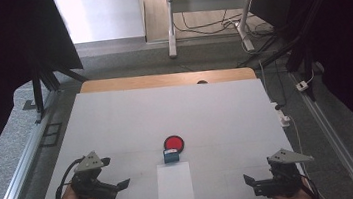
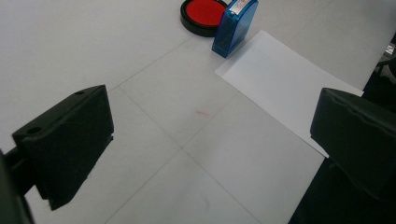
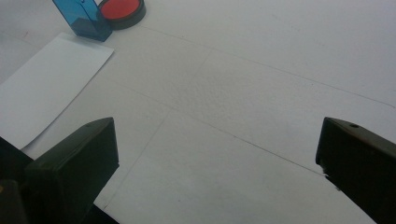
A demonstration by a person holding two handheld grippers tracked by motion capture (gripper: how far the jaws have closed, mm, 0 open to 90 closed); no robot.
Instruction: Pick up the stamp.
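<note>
Jaws wide apart, empty, both grippers: left (image 1: 124, 184), right (image 1: 247, 178). Stamp (image 1: 172, 155) light, rigid, slick plastic; grip flat sides.

The left gripper (image 2: 205, 140) hangs with its black jaws spread wide over the white table (image 2: 93, 46). Ahead and slightly right, a blue stamp (image 2: 234, 27) stands touching a red ink pad (image 2: 203, 15). A paper sheet (image 2: 280, 84) lies toward the right jaw.

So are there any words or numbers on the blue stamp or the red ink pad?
Blue stamp: its white top label carries red marks, too blurred to read.
Red ink pad: no text.
Sheet of paper: blank.
</note>
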